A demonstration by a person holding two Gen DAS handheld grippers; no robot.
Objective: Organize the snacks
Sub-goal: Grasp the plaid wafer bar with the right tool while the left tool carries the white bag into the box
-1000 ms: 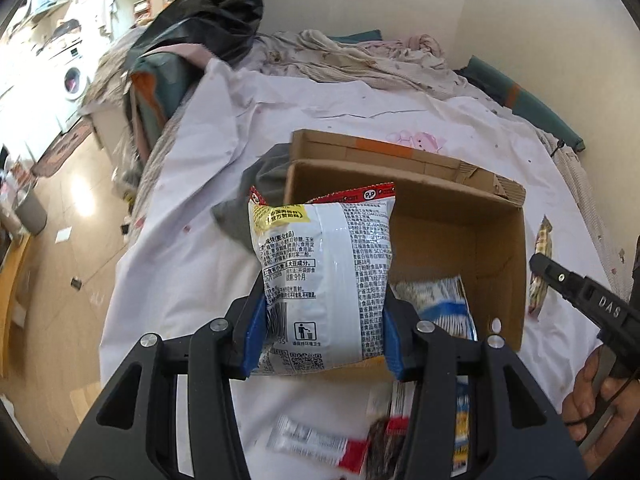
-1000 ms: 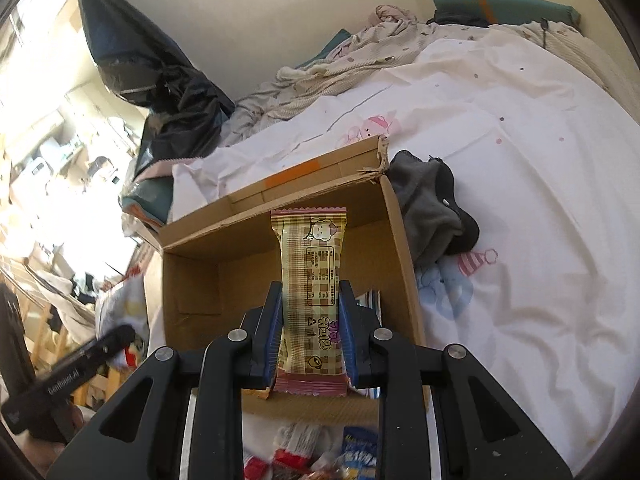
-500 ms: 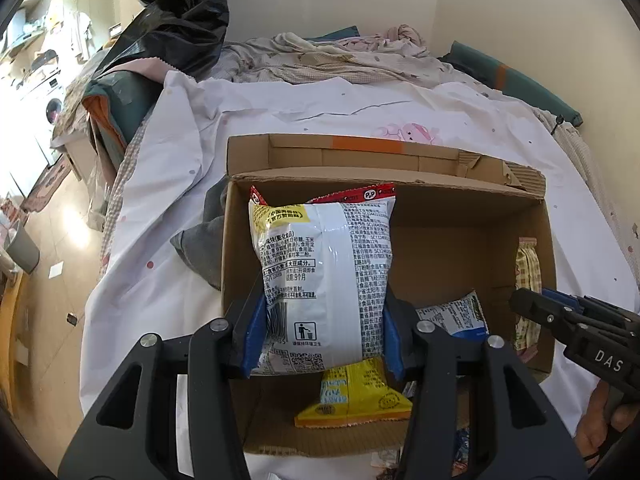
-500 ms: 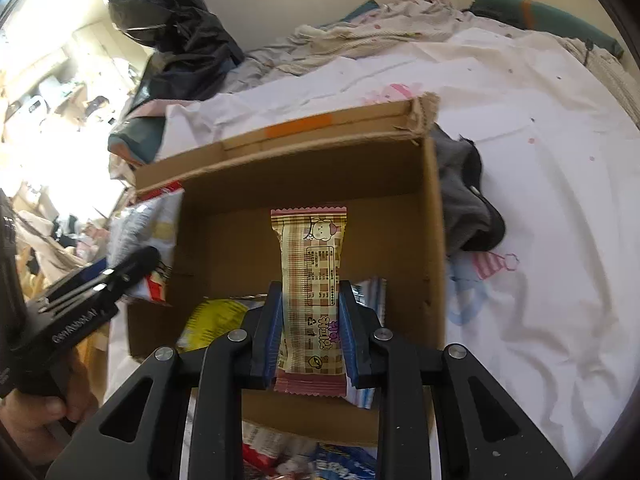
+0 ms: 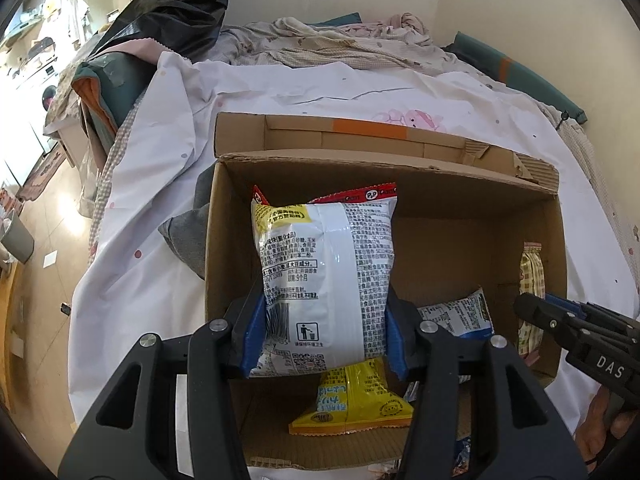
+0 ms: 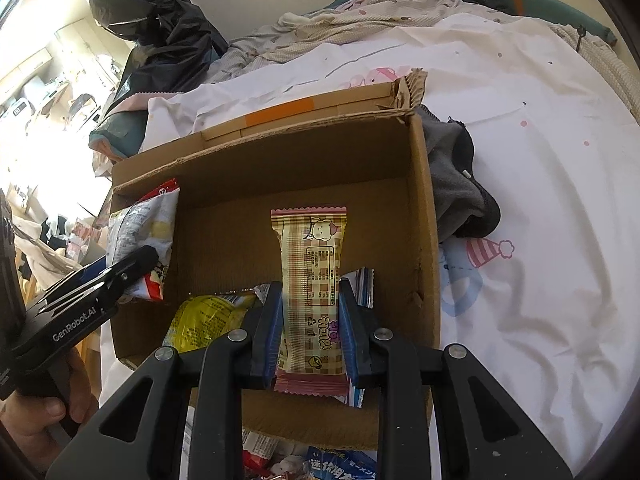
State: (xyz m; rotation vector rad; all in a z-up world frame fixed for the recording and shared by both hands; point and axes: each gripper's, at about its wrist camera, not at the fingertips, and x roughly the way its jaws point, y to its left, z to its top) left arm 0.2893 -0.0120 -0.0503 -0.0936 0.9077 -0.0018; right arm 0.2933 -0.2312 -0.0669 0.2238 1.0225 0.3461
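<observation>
My left gripper [image 5: 324,328] is shut on a white and red snack bag [image 5: 326,272] and holds it over the left part of the open cardboard box [image 5: 460,184]. My right gripper [image 6: 310,340] is shut on a checked wafer bar [image 6: 312,288], held over the right part of the box [image 6: 424,208]. A yellow packet [image 5: 354,400] and a blue and white packet [image 5: 456,314] lie on the box floor. The yellow packet [image 6: 200,316] also shows in the right wrist view. The right gripper's fingers [image 5: 552,316] show at the left view's right edge.
The box stands on a white bedsheet [image 6: 540,220]. A grey garment [image 6: 456,184] lies against the box's right side. Loose snack packets [image 6: 340,464] lie in front of the box. A black bag [image 5: 176,4] and crumpled bedding [image 5: 340,40] lie at the back.
Both grippers have moved forward over the box with their snacks. The box interior now fills both views, and the yellow packet on its floor has come into sight.
</observation>
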